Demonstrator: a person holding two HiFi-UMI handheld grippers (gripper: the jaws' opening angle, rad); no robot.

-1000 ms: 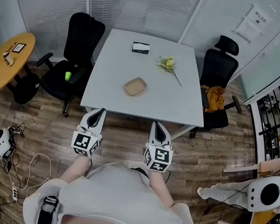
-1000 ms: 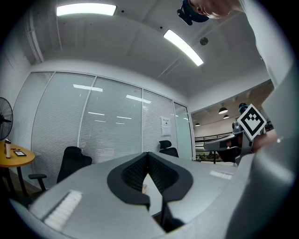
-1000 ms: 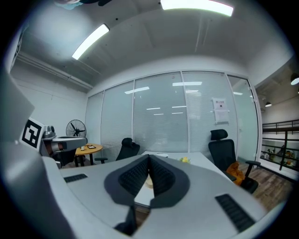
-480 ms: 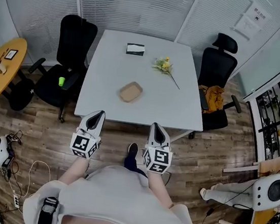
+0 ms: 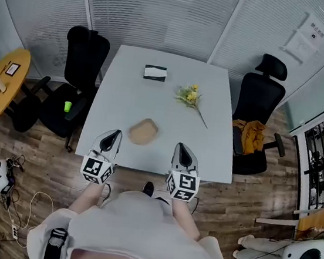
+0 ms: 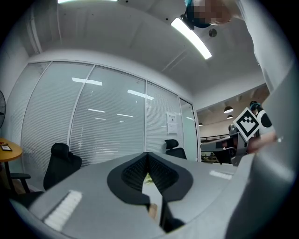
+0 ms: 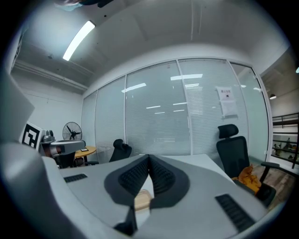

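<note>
L gripper point(image 5: 113, 134): jaws together, nothing held, above table point(image 5: 169, 118) near edge
R gripper point(image 5: 182, 148): same, jaws together
Tray point(image 5: 143, 131): just ahead, btwn both

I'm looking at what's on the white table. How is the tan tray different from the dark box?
The tan tray is light brown all over; the dark box has a white top. The tray lies at the near end of the white table, by the left gripper; the box sits at the far end. The tray's corners are rounded, the box's square. Both rest flat on the table.
</note>
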